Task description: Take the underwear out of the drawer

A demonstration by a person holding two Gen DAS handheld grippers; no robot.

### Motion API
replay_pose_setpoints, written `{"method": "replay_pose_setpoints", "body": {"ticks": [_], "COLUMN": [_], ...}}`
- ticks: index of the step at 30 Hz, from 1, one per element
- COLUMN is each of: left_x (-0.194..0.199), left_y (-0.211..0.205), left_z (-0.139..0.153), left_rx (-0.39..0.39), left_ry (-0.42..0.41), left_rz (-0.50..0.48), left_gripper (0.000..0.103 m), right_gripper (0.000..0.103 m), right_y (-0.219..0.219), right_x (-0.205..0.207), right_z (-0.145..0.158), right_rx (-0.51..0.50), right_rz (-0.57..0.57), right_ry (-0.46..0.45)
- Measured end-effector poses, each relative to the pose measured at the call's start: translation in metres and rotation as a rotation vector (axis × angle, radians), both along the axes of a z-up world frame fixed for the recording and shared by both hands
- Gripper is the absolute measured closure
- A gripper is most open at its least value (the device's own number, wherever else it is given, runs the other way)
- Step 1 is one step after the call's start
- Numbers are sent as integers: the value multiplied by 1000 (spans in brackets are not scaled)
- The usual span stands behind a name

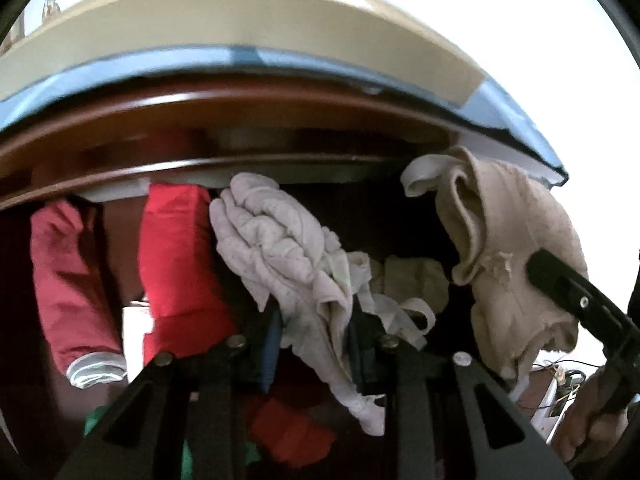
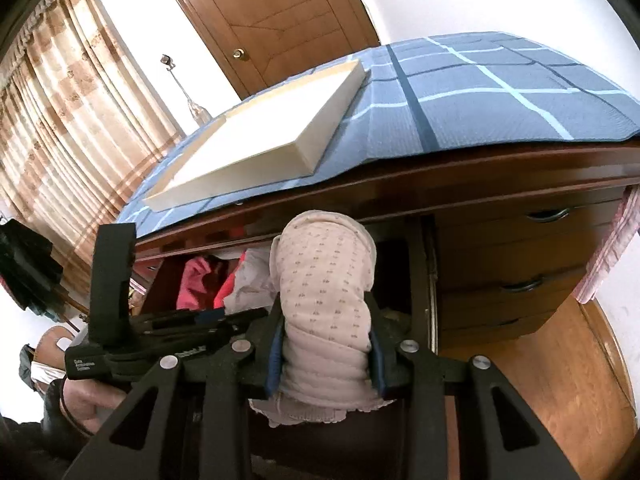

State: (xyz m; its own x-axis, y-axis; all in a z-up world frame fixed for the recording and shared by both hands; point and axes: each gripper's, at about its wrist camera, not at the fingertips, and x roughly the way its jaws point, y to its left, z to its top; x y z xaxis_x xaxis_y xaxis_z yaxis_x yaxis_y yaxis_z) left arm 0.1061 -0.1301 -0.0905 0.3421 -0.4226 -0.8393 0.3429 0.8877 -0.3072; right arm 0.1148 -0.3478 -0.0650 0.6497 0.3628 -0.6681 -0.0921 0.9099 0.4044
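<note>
The left gripper (image 1: 312, 332) pinches grey dotted underwear (image 1: 280, 248) just above the open drawer (image 1: 248, 168), red clothes (image 1: 180, 252) at its nine o'clock. The right gripper (image 2: 326, 320) clamps a rolled pink underwear (image 2: 326, 280), lifted before the dresser.

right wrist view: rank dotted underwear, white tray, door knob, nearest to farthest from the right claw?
1. Dotted underwear: clamped in the right claw.
2. White tray: up left, on the blue checked cloth.
3. Door knob: far back, on the wooden door.
</note>
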Motion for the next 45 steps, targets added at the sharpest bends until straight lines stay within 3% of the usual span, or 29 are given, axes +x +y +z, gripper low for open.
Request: {"method": "replay_pose_setpoints", "body": {"ticks": [9,12,18,26,33,45], "left_x": [-38,-44,-58,-40,6,116], "left_y": [27,57,97,125,139,127], "left_z": [41,57,100,144,173,185], "left_rx": [-3,-5,-14,-9,56,156], "left_ry": [-135,-178,-267,-371,-464,-463], "left_rz": [-80,-79,-50,-18,14,-28], "left_gripper": [77,77,77,77,77,77], "right_gripper": [66,66,66,66,66,66], "right_y": [19,30,53,80,98,122], "right_x": [-23,-25,-17,21,65,153], "right_z": [45,61,86,107,125,135], "right_rx": [5,6,24,81,68,33], "right_rz": [49,74,113,121,82,-1], "right_ry": [-88,-122,-175,-208,-258,-288]}}
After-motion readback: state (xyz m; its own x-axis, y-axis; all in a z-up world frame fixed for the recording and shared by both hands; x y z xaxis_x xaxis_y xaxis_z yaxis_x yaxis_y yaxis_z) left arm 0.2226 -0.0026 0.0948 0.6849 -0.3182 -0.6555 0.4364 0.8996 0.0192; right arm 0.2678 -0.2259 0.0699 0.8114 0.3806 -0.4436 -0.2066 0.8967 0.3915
